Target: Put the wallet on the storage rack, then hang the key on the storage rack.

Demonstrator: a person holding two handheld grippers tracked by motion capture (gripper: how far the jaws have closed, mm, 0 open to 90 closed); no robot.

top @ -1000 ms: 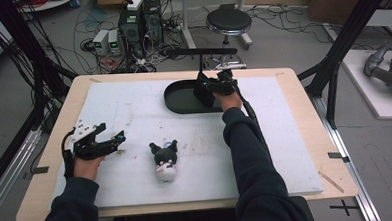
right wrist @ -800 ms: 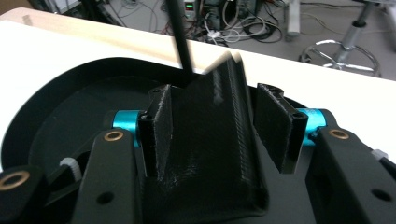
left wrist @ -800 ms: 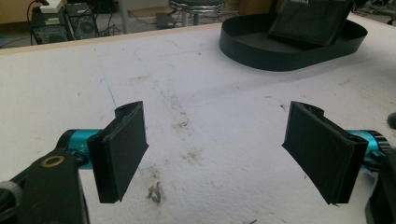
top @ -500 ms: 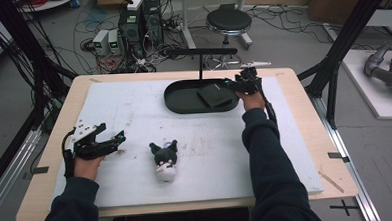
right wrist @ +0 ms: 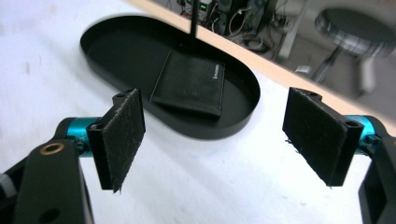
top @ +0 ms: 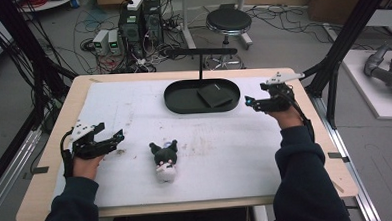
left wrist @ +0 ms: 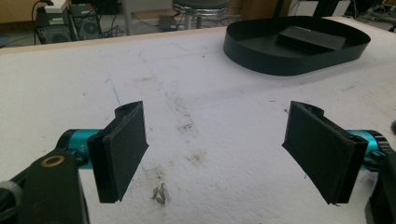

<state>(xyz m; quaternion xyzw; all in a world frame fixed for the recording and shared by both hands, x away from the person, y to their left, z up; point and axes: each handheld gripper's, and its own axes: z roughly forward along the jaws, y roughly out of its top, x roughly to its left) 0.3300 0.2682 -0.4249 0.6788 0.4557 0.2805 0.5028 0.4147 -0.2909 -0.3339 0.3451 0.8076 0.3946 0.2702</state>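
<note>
My right hand-held gripper (top: 250, 104) is hovering just right of the black tray (top: 176, 105), its jaws having just been opening, now wide with nothing between them. The black wallet (top: 214, 95) is lying flat inside the tray. My left hand-held gripper (top: 117, 139) is resting open on the tabletop (top: 236, 154), left of the plush toy (top: 164, 159).

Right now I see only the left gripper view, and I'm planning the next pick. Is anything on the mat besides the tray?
Observer: Yes, a plush toy lies in the high view just right of the left tongs.
Operator: Where are the right tongs?
Observer: The right tongs sit beside the right end of the tray. Their jaws have just been opening, with nothing between them.
</note>
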